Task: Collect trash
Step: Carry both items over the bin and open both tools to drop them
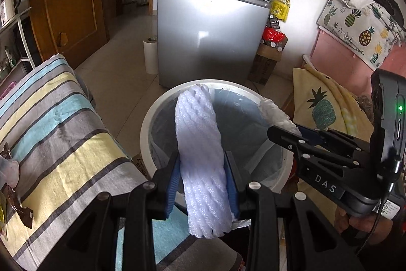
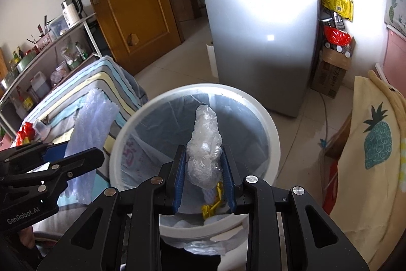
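My left gripper (image 1: 203, 164) is shut on a white foam net sleeve (image 1: 200, 144) and holds it upright over the white trash bin (image 1: 149, 118), which is lined with a clear bag. My right gripper (image 2: 203, 159) is shut on a crumpled clear plastic bag (image 2: 205, 144) above the same bin (image 2: 269, 128). Gold foil wrappers (image 2: 213, 205) lie inside the bin. The right gripper also shows in the left wrist view (image 1: 291, 128), at the bin's right rim. The left gripper (image 2: 58, 154) and its foam sleeve (image 2: 94, 123) show at the left in the right wrist view.
A striped cloth-covered table (image 1: 50, 123) stands left of the bin, with brown wrappers (image 1: 20, 210) and red trash (image 2: 24, 135) on it. A silver fridge (image 1: 210, 24) stands behind the bin. A pineapple-print cloth (image 2: 373, 144) hangs at the right. A shelf (image 2: 38, 60) holds bottles.
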